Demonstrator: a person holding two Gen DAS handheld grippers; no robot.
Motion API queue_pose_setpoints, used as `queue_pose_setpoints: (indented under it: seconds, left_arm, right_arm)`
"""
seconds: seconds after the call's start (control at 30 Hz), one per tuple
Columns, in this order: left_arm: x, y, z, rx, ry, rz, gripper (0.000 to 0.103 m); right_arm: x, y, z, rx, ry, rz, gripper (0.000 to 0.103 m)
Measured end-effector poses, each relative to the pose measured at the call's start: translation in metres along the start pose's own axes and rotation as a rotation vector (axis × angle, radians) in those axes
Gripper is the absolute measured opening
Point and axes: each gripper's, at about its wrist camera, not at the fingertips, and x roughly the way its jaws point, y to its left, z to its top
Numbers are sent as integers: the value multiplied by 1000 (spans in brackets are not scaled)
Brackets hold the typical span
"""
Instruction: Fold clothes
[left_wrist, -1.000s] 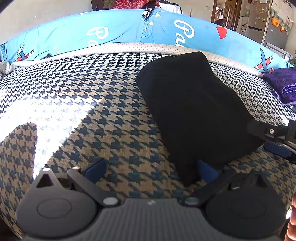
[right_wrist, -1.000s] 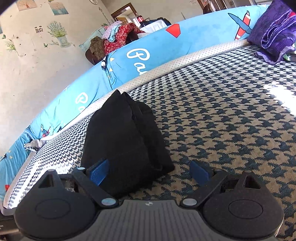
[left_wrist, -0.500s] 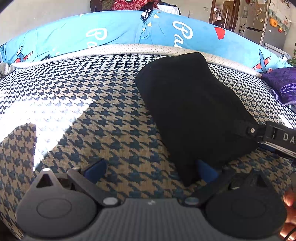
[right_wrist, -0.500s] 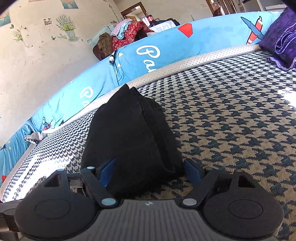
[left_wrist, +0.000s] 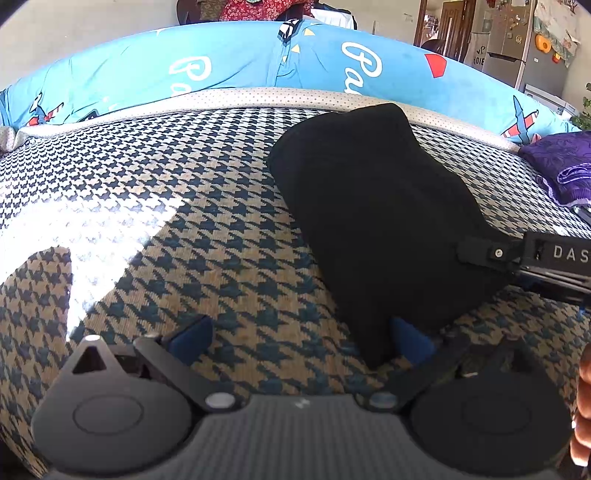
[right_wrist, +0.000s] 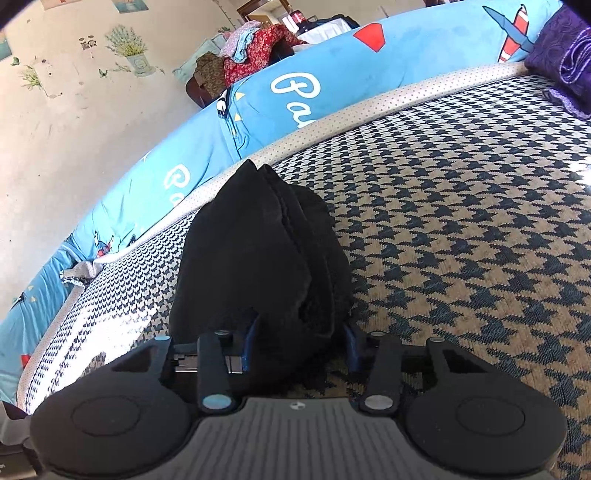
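On the houndstooth bedspread (left_wrist: 155, 206) your folded black garment (left_wrist: 376, 229) lies as a thick oblong bundle. Its long axis runs from the near end by your tools away toward the dotted border and the blue printed quilt (left_wrist: 240, 62) behind it, leaning slightly left in the left wrist view. In the right wrist view the stacked folded edges (right_wrist: 284, 206) face up and to the right.

Your right tool (right_wrist: 299, 343) is closing on the near end of the bundle, with the cloth bunched between its blue pads (right_wrist: 252, 338) and touching both. Your left tool (left_wrist: 299, 334) stands spread wide and released; its right pad (left_wrist: 410, 338) sits just at the garment's near corner, its left pad over bare bedspread. A purple cloth (left_wrist: 565, 166) lies well apart at the right edge of the bed.
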Motion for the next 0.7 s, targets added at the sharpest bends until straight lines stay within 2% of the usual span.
queue_pose_setpoints:
  seconds: [0.27,0.37,0.7]
  left_arm:
    - [1,1,-1,3,-6,-1,103]
    - [1,0,-1,0,-4,1,103]
    - [4,-5,12,-65,43,37,103]
  right_arm:
    - [5,-2,14,-47,82,25,28]
    - [5,-2,16,-37,86,27,25]
    - [-2,0,15,-15,40,22,23]
